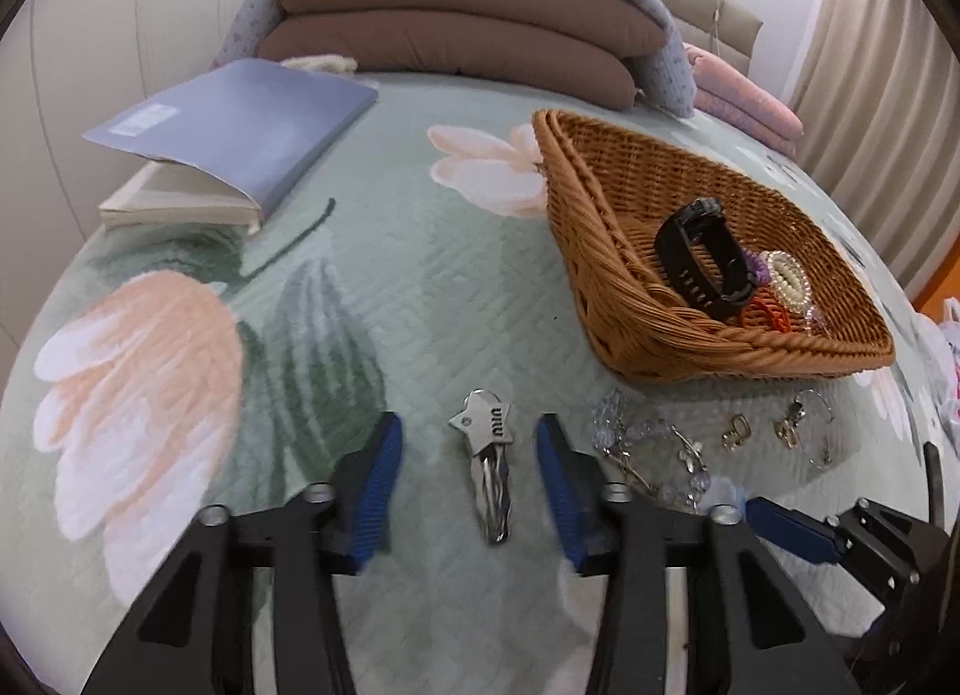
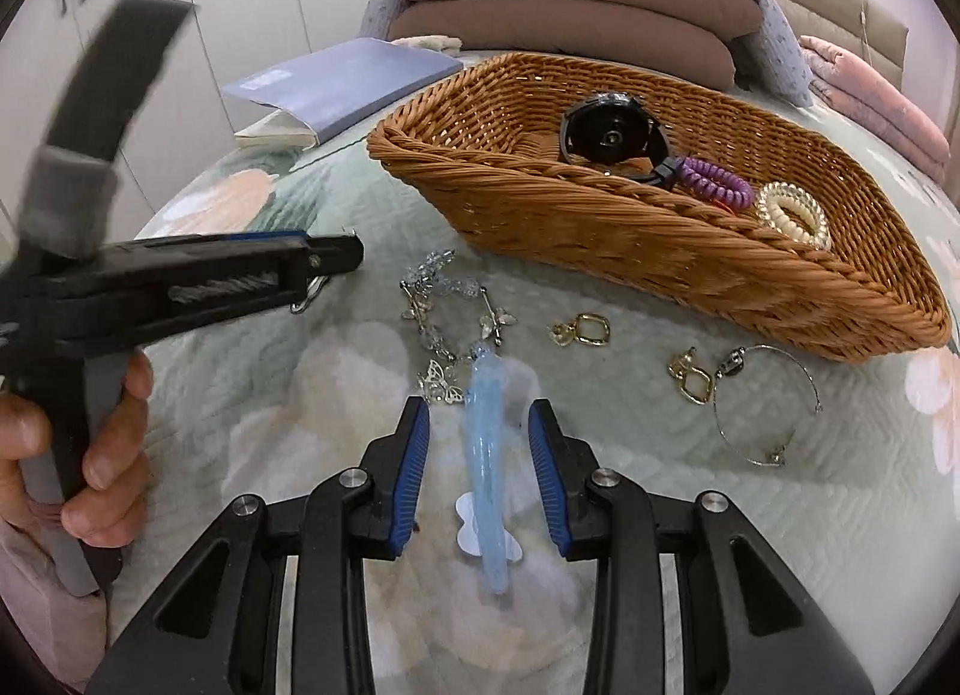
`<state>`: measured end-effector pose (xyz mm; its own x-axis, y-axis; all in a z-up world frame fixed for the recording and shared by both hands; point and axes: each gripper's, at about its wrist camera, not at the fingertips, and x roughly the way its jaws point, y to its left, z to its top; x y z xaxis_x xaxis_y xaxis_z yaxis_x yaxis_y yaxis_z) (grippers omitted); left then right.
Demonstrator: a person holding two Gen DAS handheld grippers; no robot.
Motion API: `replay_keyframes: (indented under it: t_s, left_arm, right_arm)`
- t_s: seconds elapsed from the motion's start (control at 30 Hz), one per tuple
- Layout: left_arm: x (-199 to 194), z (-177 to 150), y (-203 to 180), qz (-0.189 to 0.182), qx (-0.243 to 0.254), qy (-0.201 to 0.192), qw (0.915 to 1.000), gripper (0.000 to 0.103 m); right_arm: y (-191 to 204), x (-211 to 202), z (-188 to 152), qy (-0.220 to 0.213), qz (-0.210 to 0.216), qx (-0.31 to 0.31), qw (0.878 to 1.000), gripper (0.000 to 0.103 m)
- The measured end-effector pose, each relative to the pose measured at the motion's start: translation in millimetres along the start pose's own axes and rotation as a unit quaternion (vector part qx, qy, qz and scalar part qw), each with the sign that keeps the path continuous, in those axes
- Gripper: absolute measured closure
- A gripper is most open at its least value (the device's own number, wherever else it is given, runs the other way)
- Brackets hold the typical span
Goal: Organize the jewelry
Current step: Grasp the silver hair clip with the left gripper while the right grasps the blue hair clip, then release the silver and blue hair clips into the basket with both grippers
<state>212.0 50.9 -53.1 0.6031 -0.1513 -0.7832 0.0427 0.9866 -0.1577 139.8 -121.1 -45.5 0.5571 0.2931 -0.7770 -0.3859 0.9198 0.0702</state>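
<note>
Both claws are held apart w/ nothing clamped, left claw (image 1: pixel 468 476) astride the silver clip (image 1: pixel 489 464), right claw (image 2: pixel 480 467) astride the blue clip (image 2: pixel 486 455), both near of the basket (image 1: pixel 606 299) on the bed, so a snag of the adjacent bracelet (image 2: pixel 447 329) or a slip on the quilt is risked.
</note>
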Motion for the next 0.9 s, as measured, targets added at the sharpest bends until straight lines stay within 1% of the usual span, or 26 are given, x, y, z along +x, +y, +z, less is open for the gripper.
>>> replay_keyframes:
  t_s: [0.03,0.1,0.13,0.2,0.27,0.37,0.5,0.6,0.67,0.77,0.9]
  left_arm:
    - [4.3,-0.1,-1.3,0.009,0.003,0.007,0.9999,0.069]
    - [3.4,-2.0,-6.7,0.022,0.015,0.001,0.9996,0.071]
    - [3.1,-3.0,-8.9,0.023,0.020,0.000,0.9995,0.080]
    - [3.3,-5.0,-12.5,0.030,0.029,-0.002,0.9991,0.080]
    - [0.4,-5.7,-13.7,0.028,0.032,-0.007,0.9990,0.080]
    - [-8.9,-8.7,-13.0,0.013,0.034,-0.022,0.9991,0.080]
    - [-33.9,-14.0,-10.9,-0.018,0.034,-0.065,0.9971,0.080]
    - [-53.5,-17.2,-11.5,-0.036,0.036,-0.094,0.9943,0.080]
    - [-65.0,-16.0,-14.3,-0.041,0.036,-0.109,0.9925,0.080]
    - [-83.9,-11.7,-21.8,-0.060,0.040,-0.136,0.9881,0.080]
    - [-106.0,-3.0,-40.3,-0.081,0.056,-0.163,0.9816,0.080]
  right_arm:
    - [1.8,0.1,0.0,0.001,0.004,-0.004,1.000,0.089]
    - [7.5,-1.3,-0.7,-0.003,-0.001,-0.015,1.000,0.090]
    - [9.0,-1.4,-1.0,-0.004,-0.003,-0.018,1.000,0.090]
    - [10.3,-3.6,-1.6,-0.007,0.004,-0.022,1.000,0.090]
    - [8.9,-6.8,-3.5,-0.011,0.020,-0.019,1.000,0.090]
    - [7.2,-18.4,-7.2,-0.030,0.044,-0.019,0.998,0.090]
    - [7.9,-38.4,-12.6,-0.055,0.067,-0.023,0.996,0.090]
    - [4.1,-56.2,-12.6,-0.076,0.072,-0.014,0.994,0.090]
    - [-3.7,-70.8,-8.9,-0.099,0.070,-0.004,0.993,0.090]
    - [-25.1,-87.5,0.5,-0.127,0.064,0.025,0.990,0.090]
    - [-64.2,-97.5,22.1,-0.146,0.037,0.058,0.987,0.090]
